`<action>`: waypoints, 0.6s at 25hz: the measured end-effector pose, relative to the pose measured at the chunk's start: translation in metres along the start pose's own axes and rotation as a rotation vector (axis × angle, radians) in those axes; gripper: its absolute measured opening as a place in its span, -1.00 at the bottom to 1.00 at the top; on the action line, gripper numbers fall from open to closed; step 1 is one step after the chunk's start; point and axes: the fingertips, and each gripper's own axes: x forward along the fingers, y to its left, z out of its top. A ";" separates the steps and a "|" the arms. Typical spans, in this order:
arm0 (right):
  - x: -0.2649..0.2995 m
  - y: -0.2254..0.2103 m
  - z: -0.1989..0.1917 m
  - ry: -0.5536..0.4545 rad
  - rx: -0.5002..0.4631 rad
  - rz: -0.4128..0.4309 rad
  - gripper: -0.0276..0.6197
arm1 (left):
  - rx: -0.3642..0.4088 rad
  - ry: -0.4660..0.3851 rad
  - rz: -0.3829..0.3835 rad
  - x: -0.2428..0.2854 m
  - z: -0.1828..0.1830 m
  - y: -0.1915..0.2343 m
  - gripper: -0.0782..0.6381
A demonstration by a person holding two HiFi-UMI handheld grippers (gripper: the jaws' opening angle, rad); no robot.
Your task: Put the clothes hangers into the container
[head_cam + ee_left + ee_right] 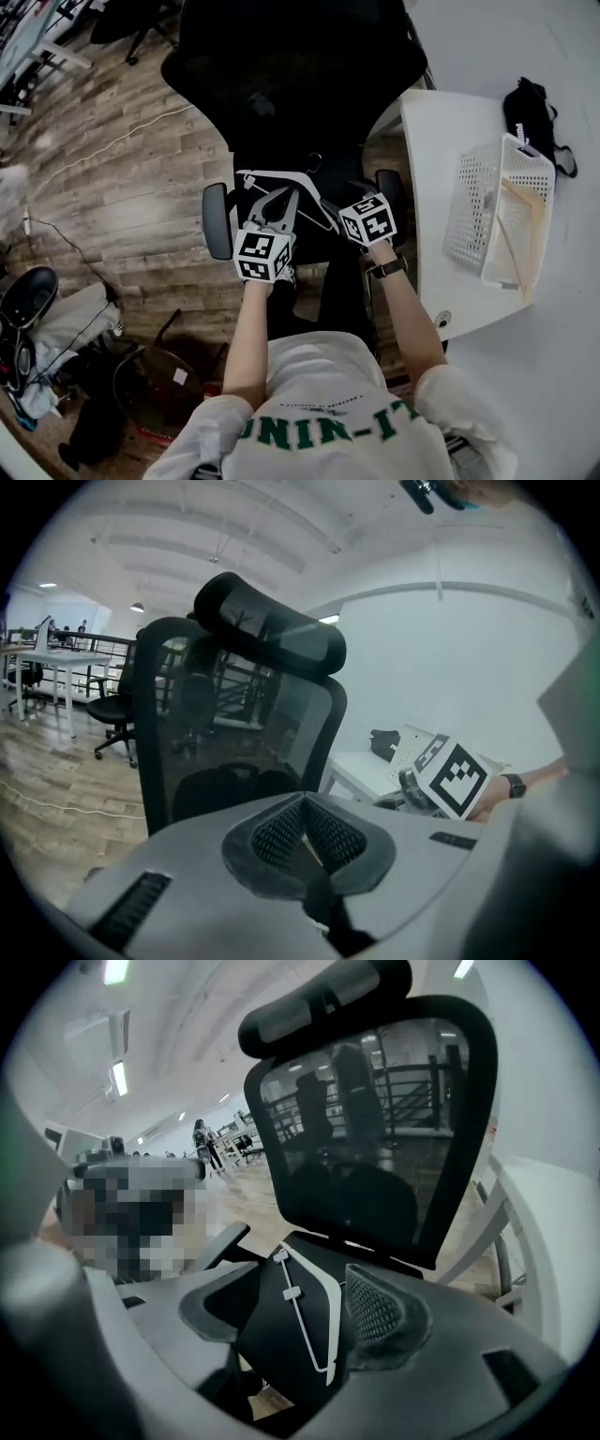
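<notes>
Furniture dominates: a black mesh-backed office chair (pixel 291 84) stands before the person, with a white table (pixel 427 187) at its right. On the table sits a white perforated plastic basket (pixel 469 211), well apart from the chair, already holding what look like pale wooden hangers (pixel 520 202), though they are too small to be sure. The task's thing within reach is a white plastic clothes hanger (pixel 277 174) with a thin clip bar, lying on the chair seat.

Both tools hang over that seat. The left gripper (pixel 281 199) has its jaws closed tip to tip, and its own view shows nothing caught between them. The right gripper (pixel 333 208) is spread wide, and the hanger's white arm (pixel 330 1326) runs up between the jaws, just beside one ribbed pad (pixel 380 1316) but not pinched.

Judged from this, the step is the pickup. The next move calls for closing the right jaws squarely on the hanger's arm, lifting it off the seat and carrying it right to the basket.
</notes>
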 end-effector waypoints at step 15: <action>0.230 -0.047 -0.141 0.197 -0.003 -0.004 -0.15 | -0.095 0.079 0.081 0.056 -0.144 0.098 -0.75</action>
